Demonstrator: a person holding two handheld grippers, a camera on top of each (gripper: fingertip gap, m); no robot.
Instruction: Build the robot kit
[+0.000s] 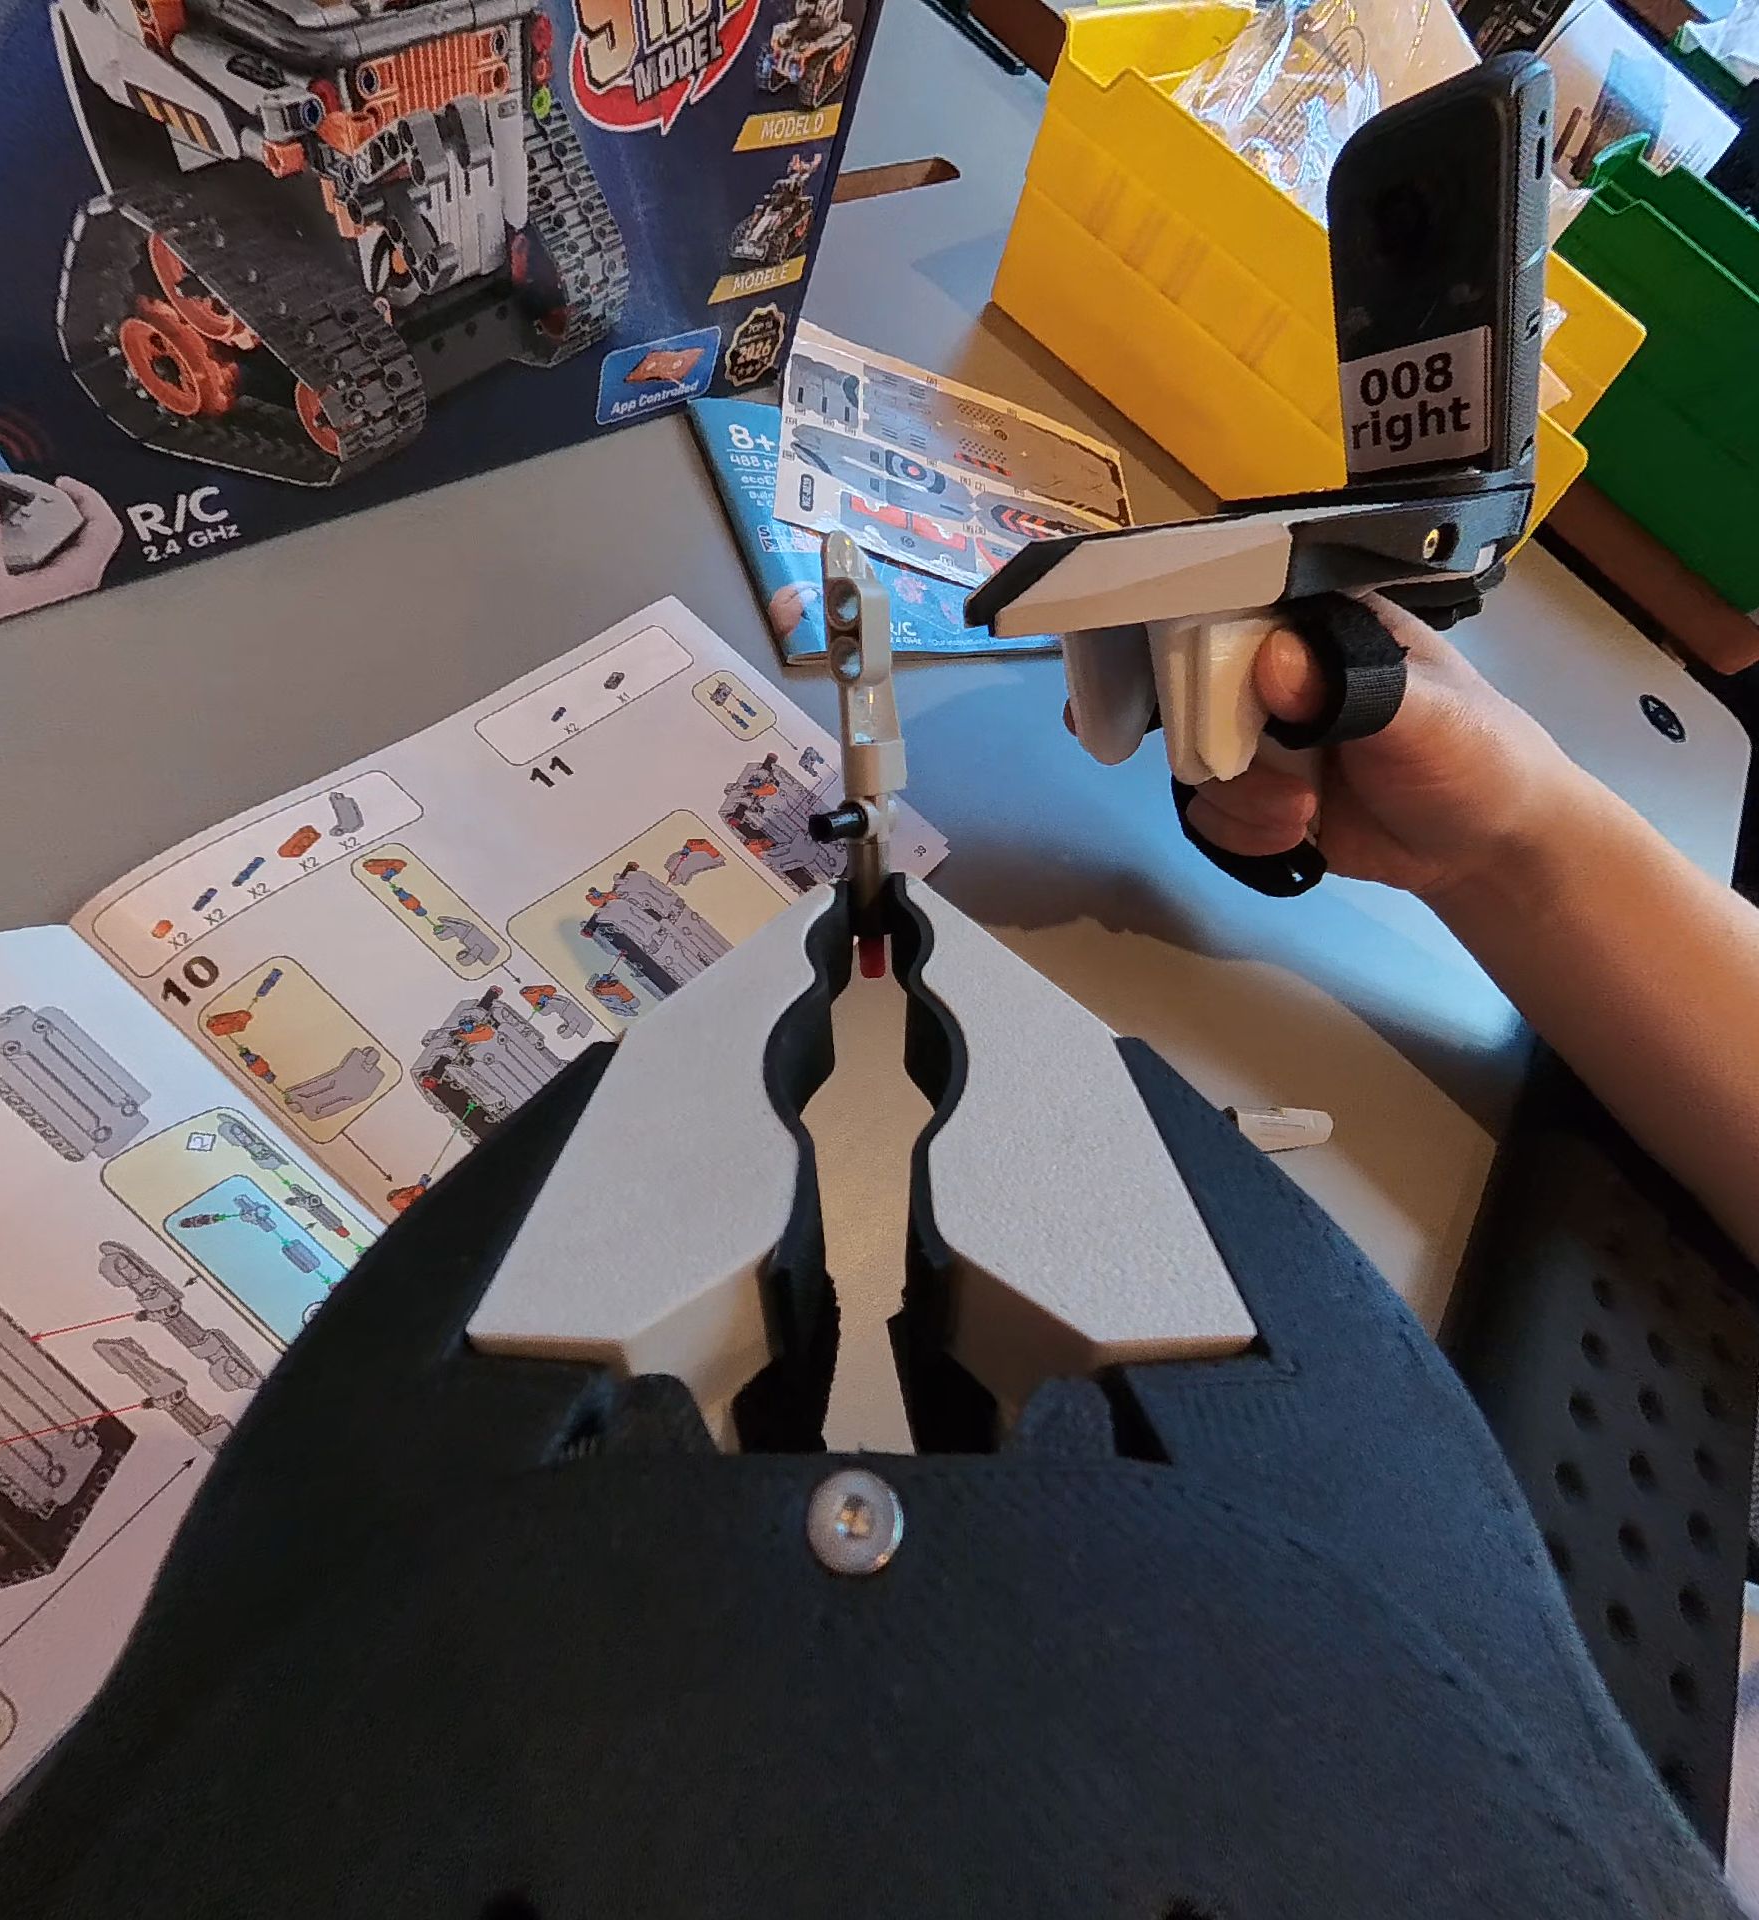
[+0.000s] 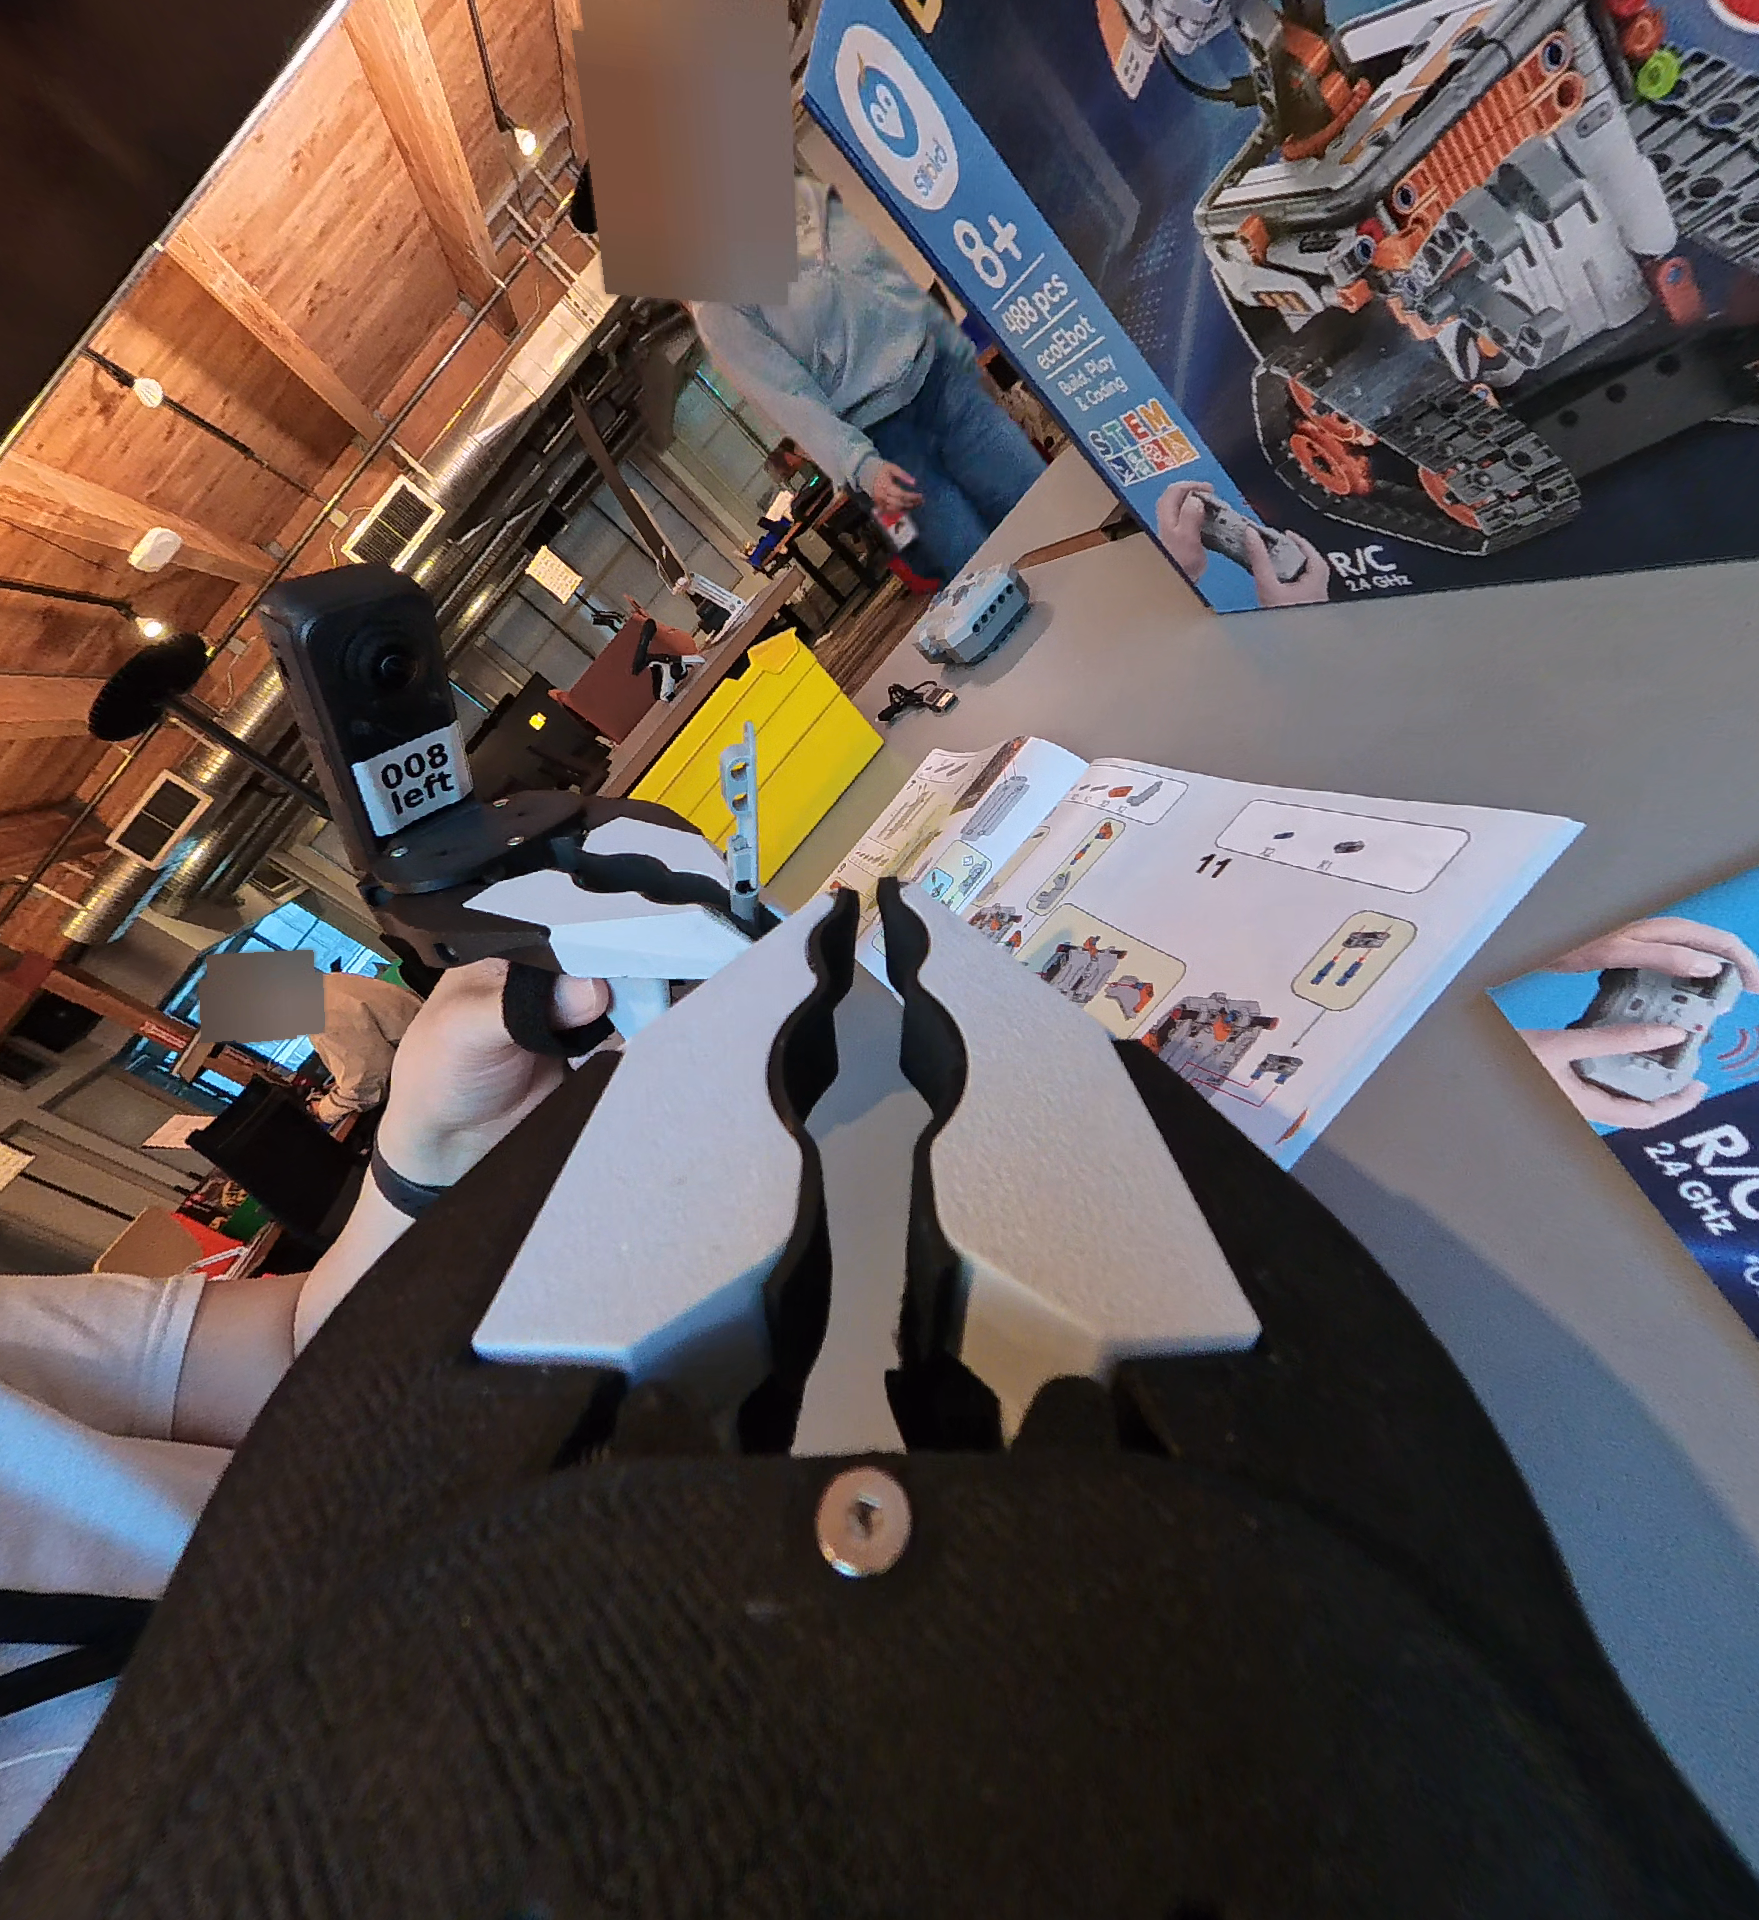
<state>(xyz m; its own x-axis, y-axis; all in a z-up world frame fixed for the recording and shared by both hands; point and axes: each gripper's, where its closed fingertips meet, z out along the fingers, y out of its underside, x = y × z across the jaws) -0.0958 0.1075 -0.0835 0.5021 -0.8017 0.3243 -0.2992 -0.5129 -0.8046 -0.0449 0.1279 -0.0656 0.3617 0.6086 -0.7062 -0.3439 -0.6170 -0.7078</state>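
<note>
My left gripper (image 1: 867, 904) is shut on the lower end of a thin grey building-toy assembly (image 1: 859, 665): a grey beam with holes on an axle, with a black pin sticking out sideways and a red bit between the jaws. It stands upright above the open instruction manual (image 1: 335, 935). My right gripper (image 1: 989, 613), held in a hand, hovers to the right of the assembly with its tips near the beam's top. In the right wrist view its fingertips (image 2: 862, 896) are empty, with only a thin slit between them. They sit just right of the left gripper (image 2: 750, 914) and the assembly (image 2: 740, 810).
The toy's large blue box (image 1: 335, 260) stands behind the manual. A sticker sheet (image 1: 958, 457) lies on a blue booklet (image 1: 750, 457). A yellow bin (image 1: 1166, 260) and a green bin (image 1: 1706, 395) stand at the right. A grey block (image 2: 974, 613) and a black cable (image 2: 916, 698) lie farther off. One gripper's finger ends stand about 6 centimeters off the other's.
</note>
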